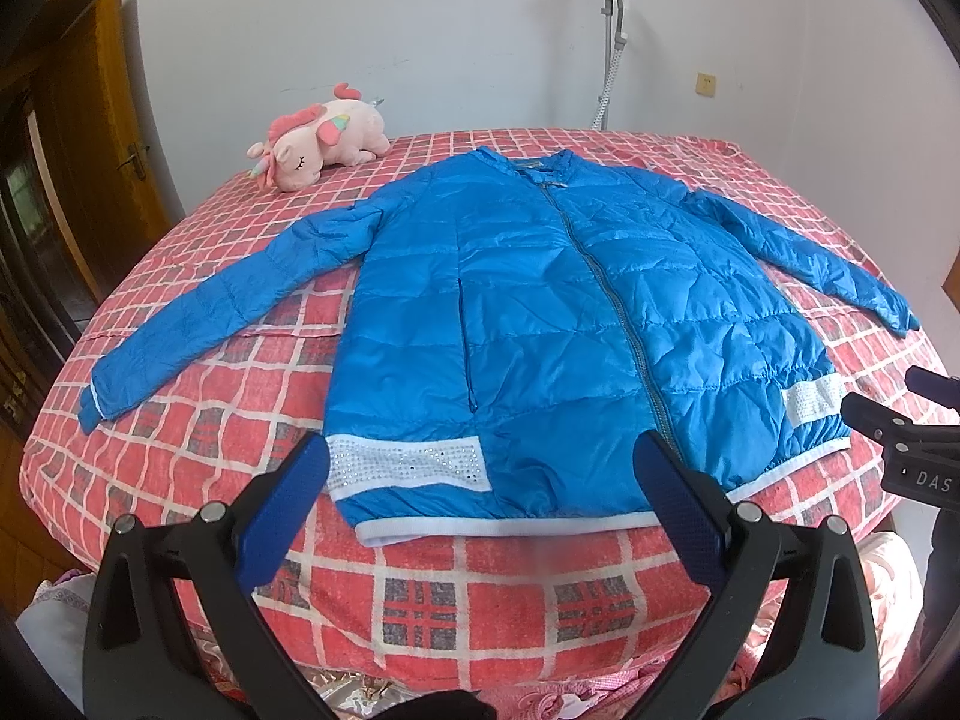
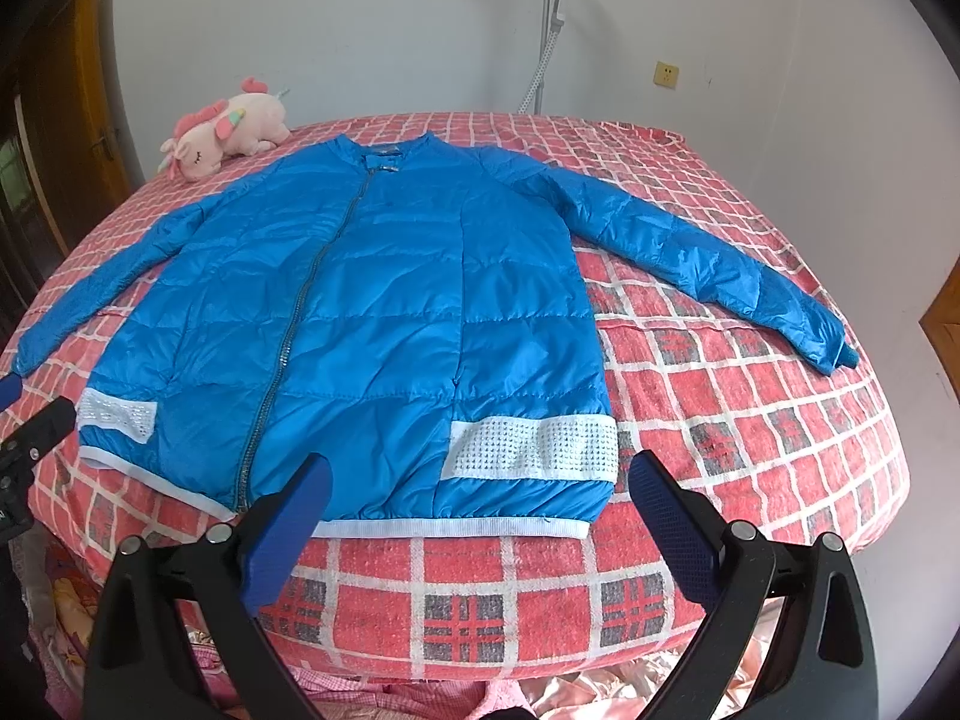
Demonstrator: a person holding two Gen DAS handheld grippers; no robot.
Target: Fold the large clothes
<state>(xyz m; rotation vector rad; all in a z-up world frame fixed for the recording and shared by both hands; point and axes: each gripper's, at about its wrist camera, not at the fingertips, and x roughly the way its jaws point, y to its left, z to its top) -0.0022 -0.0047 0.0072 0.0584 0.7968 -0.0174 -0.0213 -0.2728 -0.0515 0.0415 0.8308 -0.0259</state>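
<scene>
A blue quilted jacket (image 1: 540, 312) lies flat and zipped on the red checked bed cover (image 1: 480, 594), both sleeves spread out to the sides, white hem nearest me. My left gripper (image 1: 483, 450) hovers open above the hem's left half, nothing between its blue pads. In the right wrist view the same jacket (image 2: 372, 324) fills the middle, and my right gripper (image 2: 480, 468) stands open over the hem's right half, near the white studded band (image 2: 534, 444). Each gripper shows at the edge of the other's view: the right gripper (image 1: 900, 438) and the left gripper (image 2: 24, 438).
A pink plush unicorn (image 1: 318, 144) lies at the bed's far left corner, clear of the jacket's collar. A white garment steamer pole (image 1: 612, 42) stands behind the bed against the wall. A wooden door (image 1: 102, 138) is at the left. Pink bedding (image 2: 600, 690) hangs below the bed's front edge.
</scene>
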